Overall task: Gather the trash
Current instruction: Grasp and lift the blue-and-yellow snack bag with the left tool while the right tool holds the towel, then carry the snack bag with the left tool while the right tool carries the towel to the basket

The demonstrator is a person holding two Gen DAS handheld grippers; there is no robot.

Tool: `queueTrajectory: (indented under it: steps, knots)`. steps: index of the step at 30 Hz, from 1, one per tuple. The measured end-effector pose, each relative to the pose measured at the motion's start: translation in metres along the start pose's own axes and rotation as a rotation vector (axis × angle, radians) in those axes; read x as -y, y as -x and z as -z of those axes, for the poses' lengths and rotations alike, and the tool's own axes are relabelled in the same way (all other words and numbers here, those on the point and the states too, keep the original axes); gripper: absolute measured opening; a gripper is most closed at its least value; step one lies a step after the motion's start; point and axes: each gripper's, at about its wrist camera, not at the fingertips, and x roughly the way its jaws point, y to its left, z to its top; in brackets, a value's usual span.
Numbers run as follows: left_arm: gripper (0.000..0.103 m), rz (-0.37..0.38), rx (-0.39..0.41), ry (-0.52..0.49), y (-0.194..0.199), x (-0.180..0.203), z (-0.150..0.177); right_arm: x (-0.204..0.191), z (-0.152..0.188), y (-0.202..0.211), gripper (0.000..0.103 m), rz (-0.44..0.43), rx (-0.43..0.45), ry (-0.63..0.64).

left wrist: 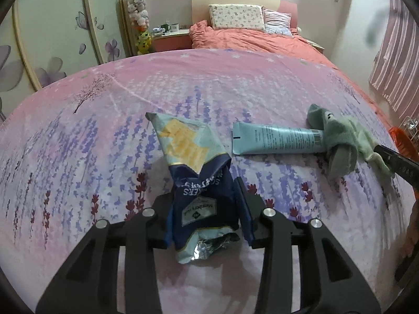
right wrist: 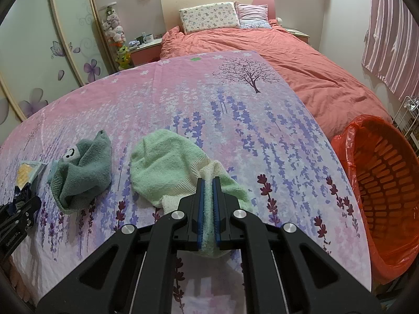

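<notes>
A crumpled blue snack bag (left wrist: 183,141) with crackers printed on it lies on the flowered bedspread (left wrist: 78,157). My left gripper (left wrist: 207,209) is shut on the bag's lower half, its torn foil end toward the camera. A light blue tube (left wrist: 275,140) lies to the right of the bag, its far end under a grey-green sock (left wrist: 340,141). My right gripper (right wrist: 208,209) is shut on the cuff of a light green sock (right wrist: 162,167), which rests on the bedspread. The grey-green sock (right wrist: 83,172) lies to its left, with the left gripper (right wrist: 18,217) at the picture's edge.
An orange plastic basket lined with a red bag (right wrist: 379,183) stands off the bed's right edge. Beyond the flowered spread lie a coral duvet (right wrist: 301,62) and pillows (right wrist: 209,17). A wardrobe door (left wrist: 52,39) and a nightstand with mugs (left wrist: 170,32) stand at the left.
</notes>
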Motion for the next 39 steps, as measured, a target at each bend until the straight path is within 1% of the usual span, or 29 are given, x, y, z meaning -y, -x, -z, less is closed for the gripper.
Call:
queueTrajectory:
  steps: [6,9,11,12,17,21,26,32,36,39]
  knots:
    - [0.04,0.012,0.002,0.015,0.001,-0.004,0.002,0.007,0.0,0.001,0.007,-0.017,0.0,-0.01]
    - [0.04,0.014,0.003,0.024,0.003,-0.005,0.003,0.008,0.006,0.006,0.007,-0.026,0.001,0.014]
    - [0.037,0.028,0.008,0.036,0.004,-0.009,0.004,0.01,0.011,0.01,0.006,-0.039,-0.001,0.021]
    - [0.034,0.031,0.009,0.043,0.005,-0.01,0.005,0.01,0.012,0.011,0.005,-0.041,0.0,0.022]
    - [0.031,0.044,0.012,0.067,0.008,-0.015,0.006,0.014,0.019,0.024,0.004,-0.051,0.022,0.009]
    - [0.03,0.056,0.039,0.065,0.024,-0.017,0.006,0.02,0.02,0.044,0.004,-0.066,0.073,-0.012]
    - [0.03,0.064,0.084,0.045,0.051,-0.004,0.0,0.032,0.018,0.07,0.004,-0.069,0.138,-0.042]
    - [0.031,0.101,0.133,-0.001,0.085,0.025,-0.005,0.052,0.014,0.107,0.004,-0.059,0.241,-0.082]
    - [0.031,0.148,0.153,-0.032,0.106,0.05,-0.007,0.068,0.016,0.129,0.004,-0.047,0.304,-0.094]
    - [0.031,0.183,0.167,-0.065,0.118,0.072,-0.009,0.08,0.017,0.145,0.004,-0.022,0.353,-0.097]
